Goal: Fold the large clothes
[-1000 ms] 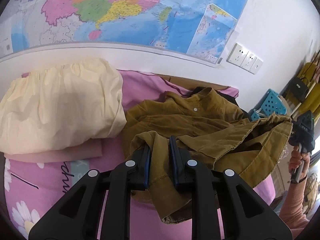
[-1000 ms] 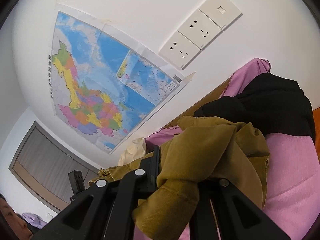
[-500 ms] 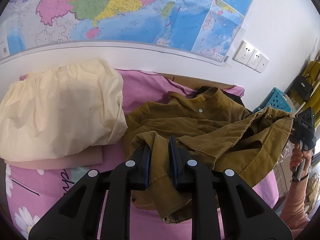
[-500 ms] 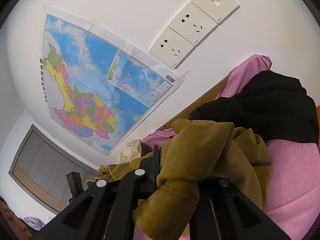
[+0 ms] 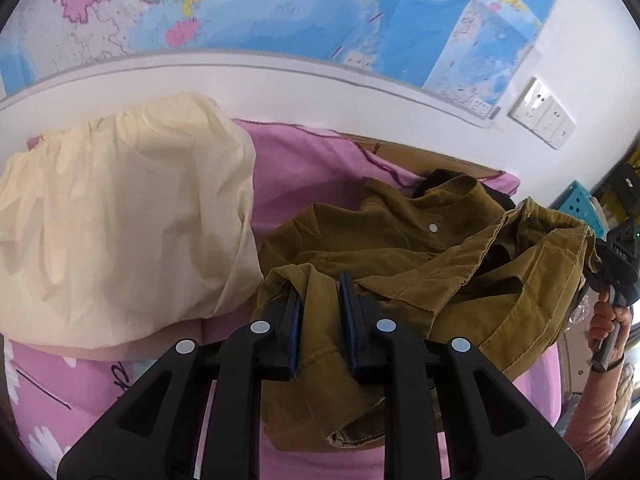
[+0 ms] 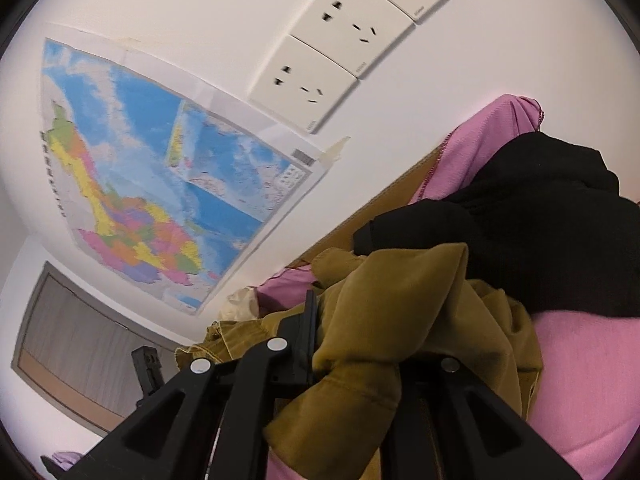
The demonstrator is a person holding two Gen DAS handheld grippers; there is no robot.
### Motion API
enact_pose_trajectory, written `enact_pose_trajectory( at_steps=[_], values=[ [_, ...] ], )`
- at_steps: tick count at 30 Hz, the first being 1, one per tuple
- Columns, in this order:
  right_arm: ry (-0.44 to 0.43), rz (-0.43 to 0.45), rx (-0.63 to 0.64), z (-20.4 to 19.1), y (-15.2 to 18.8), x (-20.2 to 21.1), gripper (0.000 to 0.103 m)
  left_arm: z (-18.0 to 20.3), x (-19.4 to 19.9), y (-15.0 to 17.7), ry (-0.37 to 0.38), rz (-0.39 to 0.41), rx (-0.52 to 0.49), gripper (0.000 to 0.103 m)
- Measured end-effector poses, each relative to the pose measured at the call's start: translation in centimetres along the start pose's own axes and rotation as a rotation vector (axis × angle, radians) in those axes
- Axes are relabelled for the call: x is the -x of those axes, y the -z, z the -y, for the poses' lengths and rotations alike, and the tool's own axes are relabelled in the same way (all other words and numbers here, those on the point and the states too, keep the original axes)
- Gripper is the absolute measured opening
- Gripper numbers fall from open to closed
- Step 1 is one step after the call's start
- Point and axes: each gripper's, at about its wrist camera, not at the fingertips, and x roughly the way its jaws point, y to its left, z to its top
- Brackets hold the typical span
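Note:
An olive-brown corduroy shirt [image 5: 400,248] with a white button lies crumpled on the pink bed sheet [image 5: 304,160]. My left gripper [image 5: 320,312] is shut on a bunched fold of the shirt near its left edge. My right gripper [image 6: 360,344] is shut on another part of the same shirt [image 6: 392,304], and cloth hides its right finger. In the left wrist view the right gripper [image 5: 616,256] holds the shirt's right end lifted off the bed.
A cream garment [image 5: 120,216] lies folded on the sheet to the left. A black garment [image 6: 540,232] lies behind the shirt by the wall. A map [image 6: 160,200] and wall sockets [image 6: 344,52] are on the wall. A blue basket [image 5: 580,204] stands at the right.
Both grippers have moved closer to the wall while holding the shirt. The shirt's right end is lifted a little higher and stretched.

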Motion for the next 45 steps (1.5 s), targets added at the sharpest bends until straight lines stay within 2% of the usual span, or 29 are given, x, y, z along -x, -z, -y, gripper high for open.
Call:
enact_pose_trajectory(
  at_steps=[10,14,18,19,21,23,26,27,28,30,31,33,35,36,37,38,39,41,43,45],
  values=[
    [0.101,-0.045,-0.035,1.6,-2.2,-4.5,0.011,-2.0,-4.2,-1.2,0.008,-0.07,0.101,0.021],
    [0.144,-0.055,-0.035,2.1,-2.7,-5.8,0.011,-2.4,-3.8,-1.2,0.064,-0.051,0.141,0.035],
    [0.179,-0.064,-0.044,2.6,-3.2,-7.1,0.011,-2.5,-1.7,-0.6,0.147,0.035,0.2,0.051],
    [0.188,-0.068,-0.048,2.7,-3.3,-7.4,0.011,-2.3,-1.3,-0.5,0.158,0.053,0.205,0.058],
    [0.199,-0.072,-0.068,3.0,-3.4,-8.3,0.011,-2.0,0.5,0.2,0.174,0.164,0.227,0.081],
    [0.212,-0.078,-0.074,3.1,-3.5,-8.9,0.011,-1.3,2.3,0.9,0.161,0.273,0.201,0.092],
    [0.228,-0.083,-0.073,2.9,-3.6,-9.2,0.011,0.4,3.6,1.5,0.209,0.331,0.128,0.096],
    [0.232,-0.087,-0.067,2.8,-3.6,-9.3,0.012,1.1,3.4,1.7,0.195,0.324,0.095,0.096],
    [0.233,-0.089,-0.064,2.7,-3.7,-9.3,0.012,2.3,2.7,1.8,0.147,0.299,0.033,0.096],
    [0.231,-0.092,-0.07,2.6,-3.8,-9.3,0.012,4.1,0.6,2.3,0.104,0.241,-0.064,0.094],
    [0.233,-0.093,-0.076,2.4,-3.9,-9.5,0.012,4.9,-1.1,2.5,0.081,0.187,-0.111,0.093],
    [0.234,-0.101,-0.091,2.4,-4.0,-9.7,0.014,5.6,-4.3,2.7,0.0,0.113,-0.147,0.083],
    [0.216,-0.117,-0.095,2.0,-4.2,-9.6,0.027,5.1,-7.1,2.5,-0.057,0.053,-0.145,0.083],
    [0.198,-0.119,-0.097,1.5,-4.3,-9.3,0.043,4.5,-7.9,2.4,-0.077,0.036,-0.133,0.082],
    [0.186,-0.113,-0.085,0.9,-4.3,-8.8,0.066,3.8,-9.1,2.1,-0.09,0.015,-0.113,0.082],
    [0.18,-0.091,-0.041,-0.4,-4.4,-7.9,0.076,3.3,-9.6,1.9,-0.091,0.009,-0.105,0.082],
    [0.173,-0.066,0.006,-1.5,-4.3,-6.9,0.079,2.9,-10.2,1.7,-0.089,0.002,-0.094,0.083],
    [0.123,-0.053,0.1,-3.9,-3.8,-5.3,0.079,2.5,-10.5,1.4,-0.085,-0.002,-0.086,0.084],
    [0.125,-0.033,0.209,-5.7,-2.8,-4.4,0.075,2.4,-10.6,1.1,-0.096,0.001,-0.094,0.086],
    [0.255,-0.034,0.387,-7.5,-1.2,-5.3,0.073,2.3,-11.0,0.7,-0.097,-0.009,-0.09,0.088]
  ],
)
